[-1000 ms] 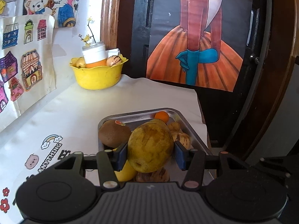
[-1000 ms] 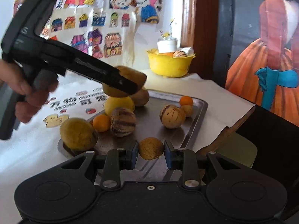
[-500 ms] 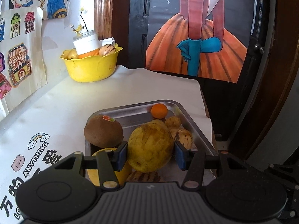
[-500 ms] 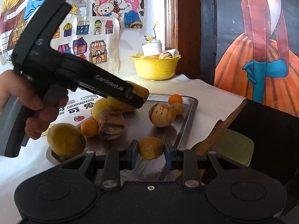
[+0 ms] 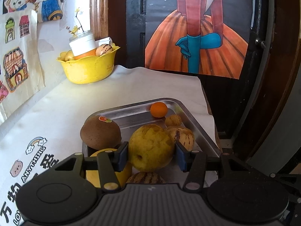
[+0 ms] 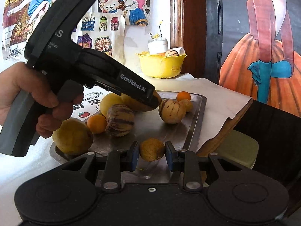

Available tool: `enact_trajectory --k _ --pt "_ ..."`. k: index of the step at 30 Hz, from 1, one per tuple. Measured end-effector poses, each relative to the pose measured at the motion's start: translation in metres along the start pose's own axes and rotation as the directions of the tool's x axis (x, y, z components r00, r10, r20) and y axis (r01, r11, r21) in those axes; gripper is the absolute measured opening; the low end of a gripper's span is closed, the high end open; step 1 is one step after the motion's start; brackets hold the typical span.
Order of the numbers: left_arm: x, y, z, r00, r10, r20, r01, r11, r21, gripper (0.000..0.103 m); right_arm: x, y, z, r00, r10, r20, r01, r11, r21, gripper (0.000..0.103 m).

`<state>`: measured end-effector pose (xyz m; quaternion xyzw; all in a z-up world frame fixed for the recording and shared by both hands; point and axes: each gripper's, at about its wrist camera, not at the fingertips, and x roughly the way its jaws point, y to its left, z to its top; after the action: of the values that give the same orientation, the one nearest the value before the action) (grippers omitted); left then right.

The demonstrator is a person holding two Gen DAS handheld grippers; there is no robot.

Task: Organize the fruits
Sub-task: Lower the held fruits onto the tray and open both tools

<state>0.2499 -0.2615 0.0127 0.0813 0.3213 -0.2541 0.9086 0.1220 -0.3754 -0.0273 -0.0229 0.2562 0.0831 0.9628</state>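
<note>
**Two fruits gripped over the metal tray**

A large yellow-green fruit (image 5: 151,147) is clamped between the blue-padded fingers (image 5: 123,156) of the left gripper (image 5: 152,156), with both pads pressed against its sides. It is held just above the near part of the metal tray (image 5: 197,124), which lies on the white-covered worktop (image 5: 112,94). From the right wrist view, the left gripper (image 6: 150,98) is seen to be held by a hand (image 6: 28,94), and only the end of its fruit shows past its black body.

A small round brownish fruit (image 6: 152,149) is gripped between the fingers (image 6: 134,155) of the right gripper (image 6: 152,156), which are closed on it at the near edge of the tray.

Other fruits are spread on the tray. A brown fruit with a sticker (image 5: 100,132) sits at its left side, touching a yellow fruit (image 5: 109,167) below it. A small orange (image 5: 159,109) lies near the far corner, with a small tan fruit (image 5: 173,120) just beside it. A pale striped fruit (image 5: 183,136) rests next to the held fruit, and a darker striped fruit (image 5: 145,178) is partly hidden under the left gripper. In the right wrist view, a second orange (image 6: 96,123) and a big yellow fruit (image 6: 72,136) are seen at the tray's near left corner.

A yellow bowl (image 5: 90,67) stands well apart at the back of the worktop, against the wall, holding a white jar (image 5: 81,43) and more fruit.
</note>
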Motion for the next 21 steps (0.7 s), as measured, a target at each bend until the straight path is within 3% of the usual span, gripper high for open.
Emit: enact_trajectory --k 21 --pt "0.001 -0.015 -0.011 1.0 0.015 0.02 -0.017 0.993 0.114 0.056 -0.001 0.005 -0.011 0.999 -0.033 -0.008 0.033 0.999 0.01 0.032"
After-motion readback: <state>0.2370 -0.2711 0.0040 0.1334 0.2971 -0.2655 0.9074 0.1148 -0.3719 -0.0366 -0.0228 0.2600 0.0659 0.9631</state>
